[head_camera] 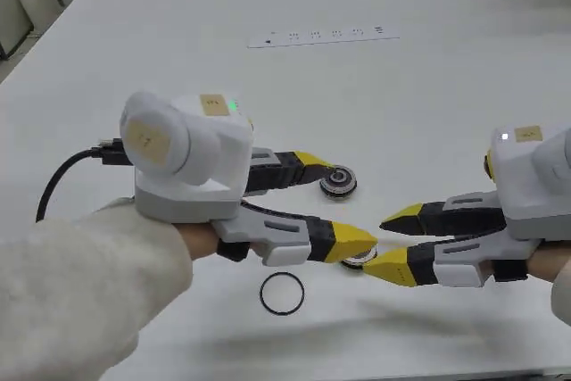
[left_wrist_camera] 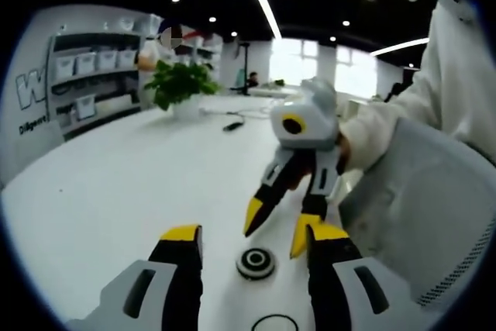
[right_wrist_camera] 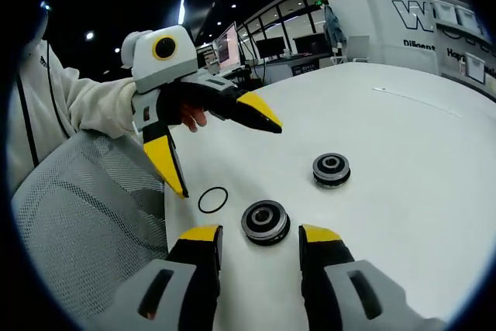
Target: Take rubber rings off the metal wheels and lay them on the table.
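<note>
Two metal wheels with dark rubber rims lie on the white table. The near wheel (head_camera: 359,258) (right_wrist_camera: 265,221) (left_wrist_camera: 256,263) sits between the yellow tips of both grippers. The far wheel (head_camera: 338,182) (right_wrist_camera: 332,169) lies a little beyond it. A loose black rubber ring (head_camera: 282,294) (right_wrist_camera: 212,199) (left_wrist_camera: 273,323) lies flat on the table toward the front edge. My left gripper (head_camera: 343,202) (left_wrist_camera: 254,236) is open and points right at the near wheel. My right gripper (head_camera: 384,243) (right_wrist_camera: 260,236) is open and points left, its jaws on either side of that wheel.
The white table (head_camera: 401,86) stretches wide behind the wheels, with a flat strip of sockets (head_camera: 323,37) near its far side. A black cable (head_camera: 62,176) trails from the left gripper. A grey mesh chair (right_wrist_camera: 85,207) stands at the table's near edge.
</note>
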`<state>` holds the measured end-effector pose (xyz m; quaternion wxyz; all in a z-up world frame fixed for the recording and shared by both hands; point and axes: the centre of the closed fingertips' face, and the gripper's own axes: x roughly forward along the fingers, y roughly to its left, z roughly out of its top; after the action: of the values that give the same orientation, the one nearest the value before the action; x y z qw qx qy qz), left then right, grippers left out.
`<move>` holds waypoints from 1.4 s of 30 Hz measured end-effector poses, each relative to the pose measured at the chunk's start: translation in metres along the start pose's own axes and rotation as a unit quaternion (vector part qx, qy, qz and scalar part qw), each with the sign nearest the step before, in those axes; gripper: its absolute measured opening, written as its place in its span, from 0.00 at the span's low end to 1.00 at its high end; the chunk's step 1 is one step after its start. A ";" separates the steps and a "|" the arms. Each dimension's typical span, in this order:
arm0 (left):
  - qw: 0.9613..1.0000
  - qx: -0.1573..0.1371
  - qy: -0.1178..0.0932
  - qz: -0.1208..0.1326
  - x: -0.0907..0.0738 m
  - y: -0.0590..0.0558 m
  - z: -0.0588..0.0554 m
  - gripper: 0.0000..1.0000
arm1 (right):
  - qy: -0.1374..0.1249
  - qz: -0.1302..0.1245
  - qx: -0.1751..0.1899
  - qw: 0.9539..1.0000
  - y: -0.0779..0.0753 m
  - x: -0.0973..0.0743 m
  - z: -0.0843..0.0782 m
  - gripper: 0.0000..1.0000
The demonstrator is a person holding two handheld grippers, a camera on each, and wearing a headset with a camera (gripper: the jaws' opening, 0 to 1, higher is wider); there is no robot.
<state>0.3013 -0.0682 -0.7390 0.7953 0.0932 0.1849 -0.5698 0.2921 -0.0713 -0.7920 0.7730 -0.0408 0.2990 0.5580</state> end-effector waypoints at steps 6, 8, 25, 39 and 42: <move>1.000 -0.002 0.012 -0.011 0.008 -0.004 -0.010 0.49 | 0.007 0.000 -0.002 1.000 -0.001 0.003 -0.004 0.33; 1.000 0.004 0.015 -0.014 0.011 -0.006 -0.013 0.46 | 0.011 -0.001 -0.004 1.000 -0.001 0.004 -0.005 0.32; 0.998 0.016 0.053 -0.009 0.022 0.001 -0.037 0.26 | 0.038 -0.008 -0.038 0.999 -0.004 0.009 -0.014 0.23; 0.997 0.036 0.073 -0.009 0.027 0.001 -0.048 0.15 | 0.036 -0.013 -0.048 0.998 -0.008 0.010 -0.013 0.18; 0.996 0.042 0.074 -0.011 0.027 0.000 -0.047 0.15 | 0.038 -0.015 -0.055 0.998 -0.008 0.009 -0.015 0.16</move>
<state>0.3004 -0.0746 -0.7933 0.7688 0.1660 0.2202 -0.5770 0.2949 -0.0722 -0.8112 0.7658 -0.1092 0.2967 0.5600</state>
